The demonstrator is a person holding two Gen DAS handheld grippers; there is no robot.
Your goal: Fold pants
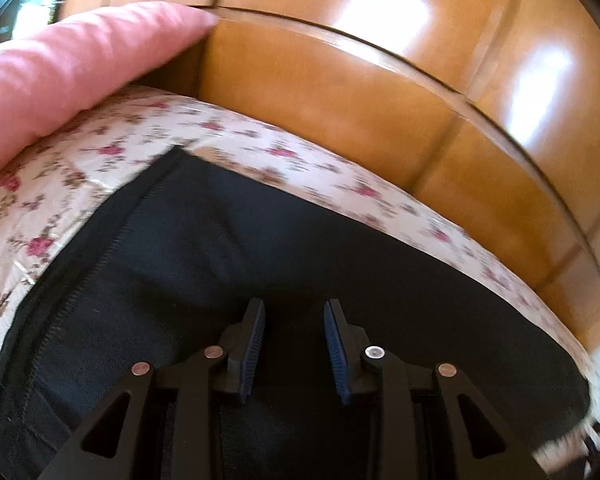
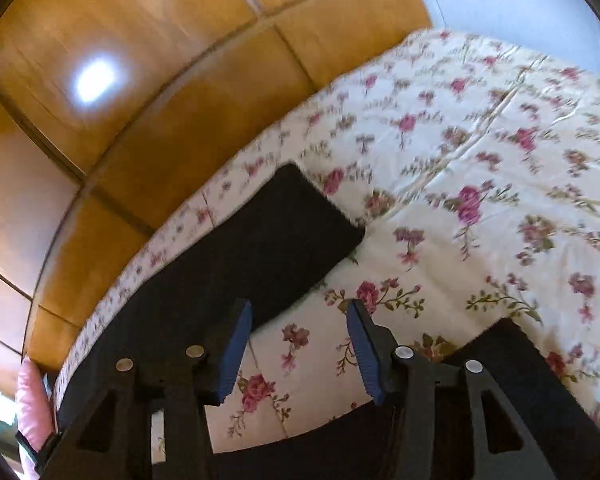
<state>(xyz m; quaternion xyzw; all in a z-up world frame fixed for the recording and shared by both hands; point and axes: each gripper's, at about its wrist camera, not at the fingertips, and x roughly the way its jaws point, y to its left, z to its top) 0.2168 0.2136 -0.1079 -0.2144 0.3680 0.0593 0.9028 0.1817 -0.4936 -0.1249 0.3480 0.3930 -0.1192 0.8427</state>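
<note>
Jaws on both tools stand apart with nothing pinched: the left gripper [image 1: 294, 312] hovers over the stitched waistband end of the black pants [image 1: 204, 248], and the right gripper [image 2: 300, 308] hangs over bare floral bedsheet [image 2: 480, 152] between two dark legs. By my reading a fold is about to start, so each tool must drop onto a fabric edge and close. Pants lie flat, matte and soft, along the bed's edge beside the wooden cabinet [image 1: 340, 92], one leg end [image 2: 300, 216] squared off.

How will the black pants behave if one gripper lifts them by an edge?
The black pants would probably drape and sag, since they lie limp and flat on the floral bedsheet. The matte knit looks unlikely to slip. A single hold would likely let the legs unfold.
</note>
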